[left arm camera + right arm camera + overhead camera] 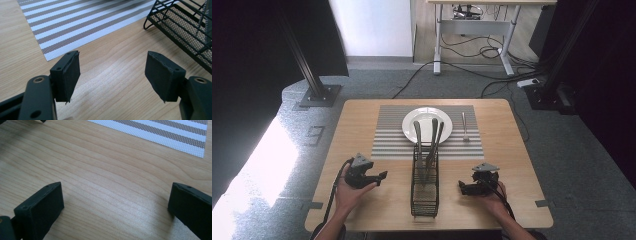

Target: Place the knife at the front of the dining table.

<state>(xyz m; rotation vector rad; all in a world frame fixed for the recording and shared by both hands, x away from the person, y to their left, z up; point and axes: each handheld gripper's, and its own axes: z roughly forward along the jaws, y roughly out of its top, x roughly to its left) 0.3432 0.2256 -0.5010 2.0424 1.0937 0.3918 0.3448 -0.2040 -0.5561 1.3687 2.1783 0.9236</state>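
Observation:
A black wire cutlery basket (425,182) stands at the table's near middle, with three pieces of cutlery (430,142) leaning out over a white plate (427,123). The plate rests on a striped placemat (392,140). A fork (465,126) lies on the mat to the plate's right. My left gripper (382,176) sits left of the basket, held by a hand, jaws open over bare wood (112,72) with nothing between them. My right gripper (460,186) sits right of the basket, also open and empty (116,202). In the left gripper view the basket's corner (180,27) is at the upper right.
The wooden table (362,195) ends close behind both hands. Black frame posts (312,80) stand on the floor beyond the table's far corners. A desk (472,30) with cables beneath is farther back.

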